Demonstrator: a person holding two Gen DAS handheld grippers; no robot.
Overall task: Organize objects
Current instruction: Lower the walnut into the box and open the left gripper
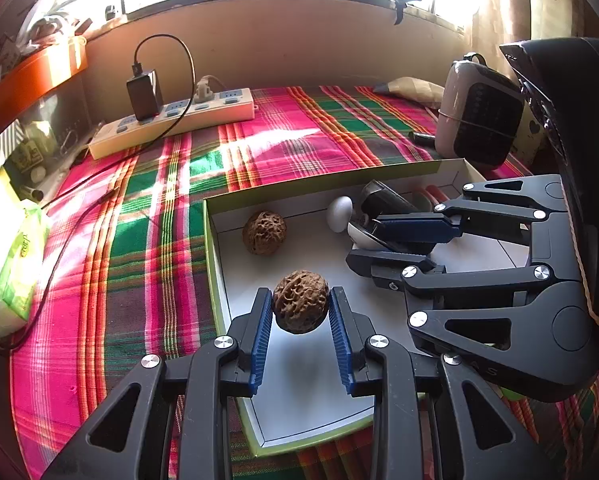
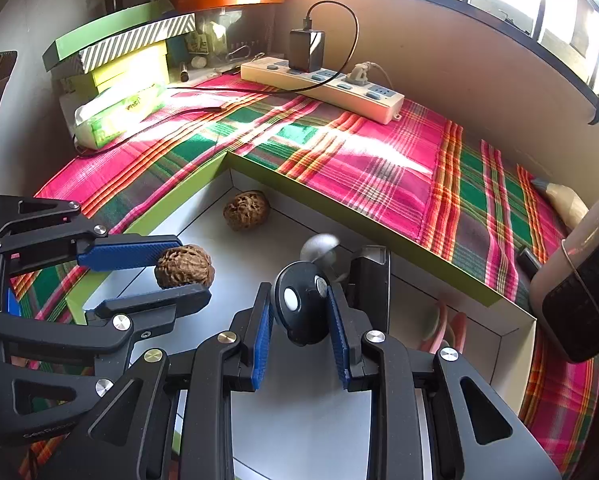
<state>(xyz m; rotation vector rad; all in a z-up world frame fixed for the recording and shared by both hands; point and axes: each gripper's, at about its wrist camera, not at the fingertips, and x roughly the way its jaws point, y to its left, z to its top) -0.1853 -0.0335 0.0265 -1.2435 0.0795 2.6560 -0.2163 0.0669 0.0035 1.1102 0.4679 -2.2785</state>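
A shallow white box with a green rim [image 1: 209,248] [image 2: 299,178] lies on the plaid cloth. My left gripper [image 1: 299,314] [image 2: 179,270] is shut on a brown walnut [image 1: 300,301] [image 2: 184,266] and holds it above the box floor. A second walnut [image 1: 264,233] [image 2: 246,210] lies in the box's far left corner. My right gripper [image 2: 301,314] [image 1: 399,240] is shut on a round black device with a white button [image 2: 299,304] over the box. A silver egg-shaped thing [image 1: 339,214] [image 2: 319,248] and a black rectangular item [image 2: 369,284] sit behind it.
A power strip with a black charger [image 1: 171,120] [image 2: 323,82] lies at the back. A tissue pack [image 1: 7,272] [image 2: 115,114] and stacked boxes [image 2: 119,48] stand at the left. A small heater [image 1: 479,120] [image 2: 579,296] stands at the right. Pink items [image 2: 443,328] lie in the box's right end.
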